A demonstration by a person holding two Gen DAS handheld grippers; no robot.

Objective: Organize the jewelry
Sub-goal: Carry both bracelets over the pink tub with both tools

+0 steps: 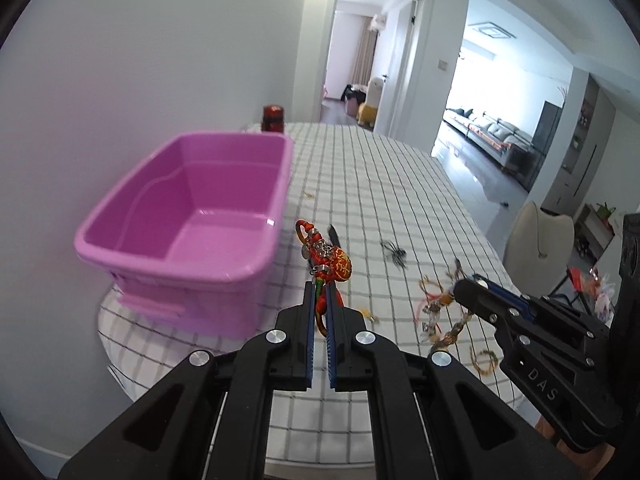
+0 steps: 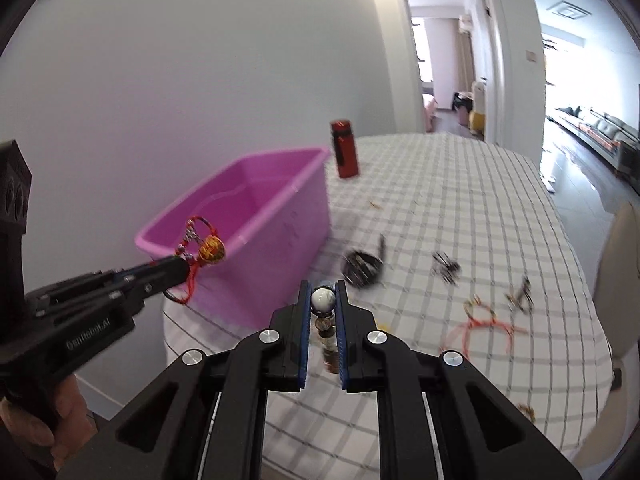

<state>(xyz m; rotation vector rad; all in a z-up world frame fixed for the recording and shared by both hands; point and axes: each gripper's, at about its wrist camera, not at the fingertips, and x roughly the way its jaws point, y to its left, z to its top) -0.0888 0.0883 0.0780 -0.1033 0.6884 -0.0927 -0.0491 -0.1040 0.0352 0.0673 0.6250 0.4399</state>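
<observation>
My left gripper [image 1: 320, 288] is shut on a red knotted charm bracelet [image 1: 332, 264] and holds it in the air just right of the pink plastic bin [image 1: 192, 216]. In the right wrist view the left gripper [image 2: 176, 268] sits at the bin's [image 2: 256, 216] near corner with the charm [image 2: 210, 250] over the rim. My right gripper [image 2: 323, 292] is shut on a beaded bracelet with a white bead [image 2: 323, 299], lifted above the table. In the left wrist view the right gripper [image 1: 460, 286] holds the bead string [image 1: 450, 334] hanging down.
A checked tablecloth [image 2: 460, 208] covers the table. On it lie a red bottle [image 2: 345, 148], a dark bracelet [image 2: 362, 266], a black spider-like piece [image 2: 446, 266], red cord bracelets [image 2: 480, 326] and small gold pieces. A chair [image 1: 538, 240] stands at the right edge.
</observation>
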